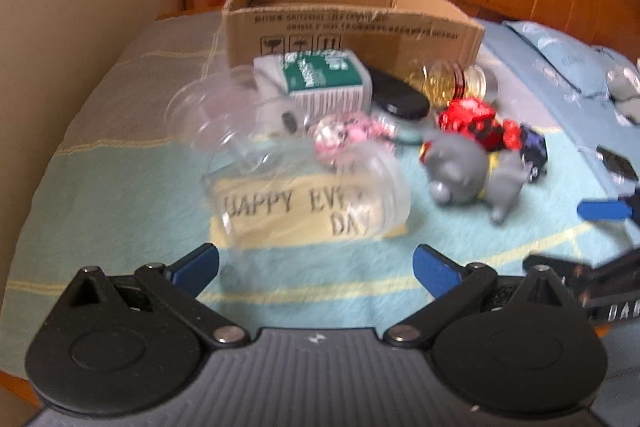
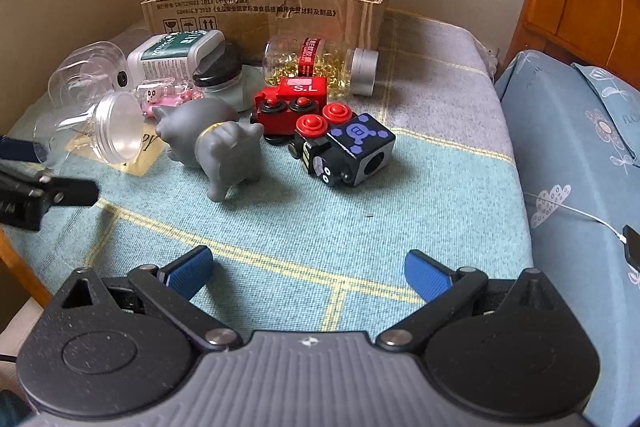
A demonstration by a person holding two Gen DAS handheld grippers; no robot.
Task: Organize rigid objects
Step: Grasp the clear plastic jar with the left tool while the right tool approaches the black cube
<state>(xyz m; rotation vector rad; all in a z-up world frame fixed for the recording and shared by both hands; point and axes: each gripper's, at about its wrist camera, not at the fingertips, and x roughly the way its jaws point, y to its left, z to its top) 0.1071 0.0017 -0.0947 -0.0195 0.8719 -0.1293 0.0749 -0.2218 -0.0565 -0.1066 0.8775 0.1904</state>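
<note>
Stood at the back against the wall, top flaps torn off and mouth open upward: cardboard box [image 2: 264,15], most likely the destination, with nothing visible inside from either view. Lay spread over the bed as a work surface: teal blanket [image 2: 360,219] with yellow stripes. Lay tipped on their sides just in front of the box, seemingly dumped out for sorting: clear plastic jar [image 1: 308,183], white-and-green bottle [image 2: 172,57], capsule jar [image 2: 316,67] with its silver lid. Clustered nearer the middle, touching or nearly so: grey rubber animal toy [image 2: 224,143], red toy train car [image 2: 292,99], black toy train car [image 2: 348,147]. Hovered low, released and empty, aimed at the clear jar: left gripper [image 1: 316,267]. Hung released and empty, short of the toys, facing the black car: right gripper [image 2: 308,271].
</note>
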